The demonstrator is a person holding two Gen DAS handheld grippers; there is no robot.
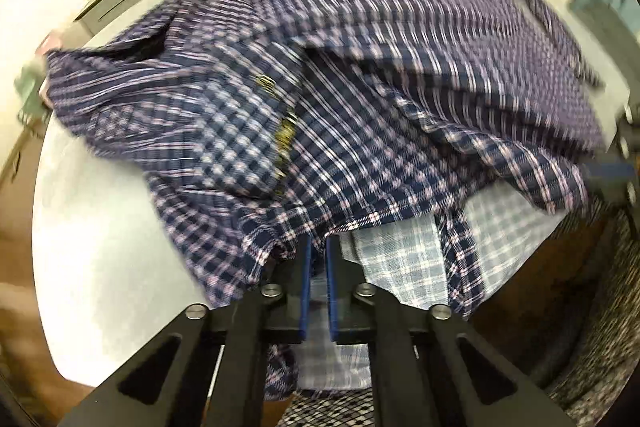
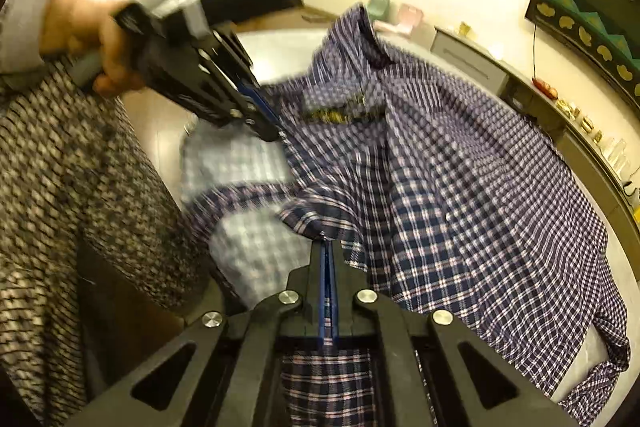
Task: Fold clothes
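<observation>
the navy checked shirt (image 1: 360, 75) sprawls across the round white table (image 1: 100, 247), rumpled, collar (image 2: 362, 27) away at the far side, nothing squared up yet. its near hem drapes over a paler blue checked garment (image 1: 400, 255) lying under it at the table's near edge. by my reading the fold is only getting started: no clean crease shows, sleeves and body are all left to do.

left gripper (image 1: 318, 247) is pinched on the near hem of the shirt, jaws nearly together with cloth between the blue pads (image 1: 306, 279). right gripper (image 2: 329, 251) is clamped tight on another bunch of that hem, fabric peaking up from its tips. seen from the right wrist, the left gripper comes in from the upper left, angled steeply down, a hand (image 2: 88, 31) wrapped around its handle, grey cuff (image 2: 24, 23) showing. the person's tweed-patterned clothing (image 2: 60, 167) stands just beside the table. looks like both corners are in hand, ready to lift.
</observation>
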